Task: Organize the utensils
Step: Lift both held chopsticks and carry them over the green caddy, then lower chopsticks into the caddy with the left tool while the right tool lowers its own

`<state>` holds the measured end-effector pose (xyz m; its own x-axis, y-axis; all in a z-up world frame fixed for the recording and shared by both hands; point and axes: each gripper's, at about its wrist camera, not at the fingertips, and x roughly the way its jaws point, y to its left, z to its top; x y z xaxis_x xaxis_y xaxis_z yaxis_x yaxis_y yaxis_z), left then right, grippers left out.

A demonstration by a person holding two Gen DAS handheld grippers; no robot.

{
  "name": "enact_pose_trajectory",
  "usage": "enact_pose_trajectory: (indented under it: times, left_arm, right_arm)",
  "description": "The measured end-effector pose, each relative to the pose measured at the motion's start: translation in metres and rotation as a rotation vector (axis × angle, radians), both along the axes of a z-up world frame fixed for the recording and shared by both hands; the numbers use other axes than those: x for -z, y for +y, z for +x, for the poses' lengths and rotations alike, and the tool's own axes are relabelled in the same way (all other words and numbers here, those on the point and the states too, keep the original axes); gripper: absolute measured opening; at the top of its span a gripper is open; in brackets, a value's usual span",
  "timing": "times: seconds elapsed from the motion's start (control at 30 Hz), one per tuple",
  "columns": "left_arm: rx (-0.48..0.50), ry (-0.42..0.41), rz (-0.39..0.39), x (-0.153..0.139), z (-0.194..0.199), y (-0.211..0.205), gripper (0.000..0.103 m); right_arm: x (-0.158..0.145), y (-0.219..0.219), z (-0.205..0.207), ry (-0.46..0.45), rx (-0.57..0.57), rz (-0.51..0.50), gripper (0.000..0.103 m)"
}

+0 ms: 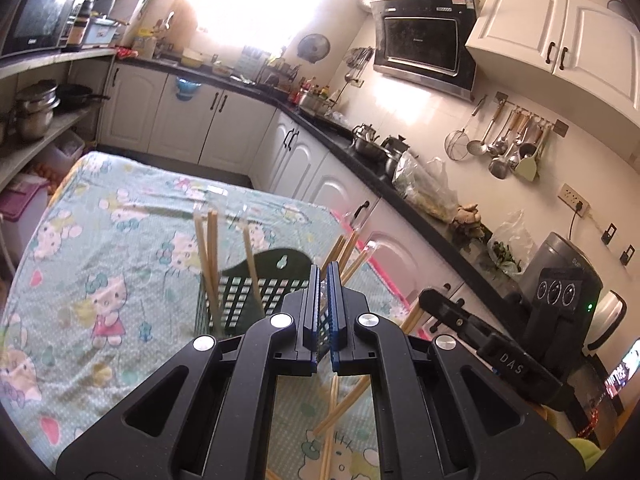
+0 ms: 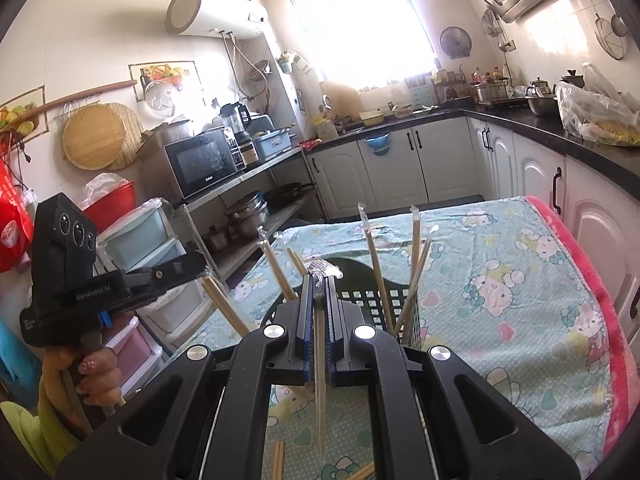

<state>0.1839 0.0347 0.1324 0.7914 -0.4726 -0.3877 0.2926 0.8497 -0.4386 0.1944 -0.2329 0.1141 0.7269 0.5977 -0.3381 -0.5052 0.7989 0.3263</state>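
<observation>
A dark green slotted utensil basket [image 1: 248, 292] [image 2: 376, 300] stands on the cartoon-cat tablecloth [image 1: 100, 240] [image 2: 520, 280], with several wooden chopsticks [image 1: 212, 256] [image 2: 378, 264] upright in it. My left gripper [image 1: 323, 270] hovers just in front of the basket, shut on a chopstick [image 1: 331, 408] that hangs below its jaws. It also shows in the right wrist view as the left gripper [image 2: 200, 264], held by a hand [image 2: 96, 376]. My right gripper [image 2: 319, 280] [image 1: 426, 298] is shut on a plastic-wrapped chopstick [image 2: 320, 400] held upright near the basket. Loose chopsticks [image 1: 344, 408] [image 2: 278, 460] lie on the cloth below.
A black countertop [image 1: 360, 152] with white cabinets runs along the table's right side. It carries pots, bags and an air fryer [image 1: 560, 280]. To the left stand a shelf with pots [image 1: 36, 112], a microwave [image 2: 204, 160] and plastic drawers [image 2: 140, 240].
</observation>
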Motion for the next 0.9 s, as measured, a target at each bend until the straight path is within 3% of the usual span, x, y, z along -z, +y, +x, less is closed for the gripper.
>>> enact_pose_trajectory:
  times: [0.6, 0.9]
  left_arm:
    - [0.007, -0.141, 0.040, -0.063, 0.002, -0.011, 0.002]
    - [-0.035, -0.208, 0.047, -0.093, 0.008, -0.006, 0.002]
  right_arm:
    - [-0.048, -0.008, 0.006, -0.110, 0.027, 0.035, 0.006]
    - [-0.072, -0.008, 0.012, -0.171, 0.040, 0.076, 0.006]
